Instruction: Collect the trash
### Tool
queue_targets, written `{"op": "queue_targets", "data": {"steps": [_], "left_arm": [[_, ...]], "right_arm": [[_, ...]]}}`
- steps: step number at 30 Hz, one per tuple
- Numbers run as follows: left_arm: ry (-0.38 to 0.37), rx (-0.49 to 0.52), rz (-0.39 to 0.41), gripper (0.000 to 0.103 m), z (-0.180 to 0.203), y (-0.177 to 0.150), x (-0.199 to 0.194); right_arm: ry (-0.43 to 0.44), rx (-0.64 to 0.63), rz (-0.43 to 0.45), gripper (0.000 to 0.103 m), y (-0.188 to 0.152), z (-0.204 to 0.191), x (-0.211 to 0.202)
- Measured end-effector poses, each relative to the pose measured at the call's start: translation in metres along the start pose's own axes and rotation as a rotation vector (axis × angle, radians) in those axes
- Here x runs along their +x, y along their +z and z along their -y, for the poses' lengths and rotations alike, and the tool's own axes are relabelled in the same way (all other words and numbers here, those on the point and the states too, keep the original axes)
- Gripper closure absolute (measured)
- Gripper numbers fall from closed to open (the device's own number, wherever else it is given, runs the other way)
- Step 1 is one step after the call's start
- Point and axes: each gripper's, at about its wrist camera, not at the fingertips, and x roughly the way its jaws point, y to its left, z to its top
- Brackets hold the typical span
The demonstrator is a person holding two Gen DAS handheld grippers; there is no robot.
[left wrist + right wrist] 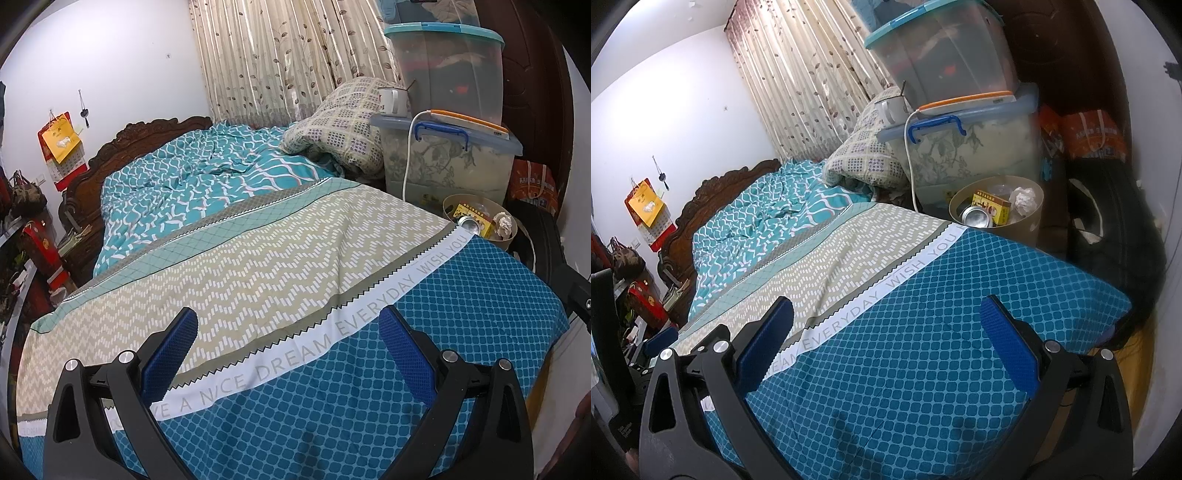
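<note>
- Right wrist view: my right gripper (886, 332) hangs over the near blue end of the bed (923, 350). Its jaws are wide apart and hold nothing.
- My left gripper (288, 343) hangs over the same bed, and its jaws are wide apart and empty too.
- The trash sits in the round tan bin (1030, 225) at the far right, just past the bed edge. Inside I see a silver can (977, 216), a yellow box (991, 206) and a white paper ball (1025, 199).
- I see no loose trash on the bed, so I think the job is close to done or I must look in other places.
- If I reach for the bin too fast, I could bump its rim and tip it, and the trash would spill out.
- A white cord (910, 162) hangs down beside the bin. A finger could catch it and pull down the things it goes up to, on the clear tub (979, 155).
- The soft sheet could snag on a low jaw.
- The white strip on the sheet (332, 332) reads "A NICE DREAM EVERYDAY WISH YOU".
- The yellow box has print, but it is too small for me to read.
</note>
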Motion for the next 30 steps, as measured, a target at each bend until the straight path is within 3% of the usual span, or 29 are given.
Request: {"op": "queue_targets", "data": {"steps": [30], "left_arm": [[-0.014, -0.001, -0.013, 0.008, -0.0022, -0.0016, 0.0015]], "right_arm": [[0.000, -0.001, -0.002, 0.003, -0.0009, -0.0011, 0.0001]]}}
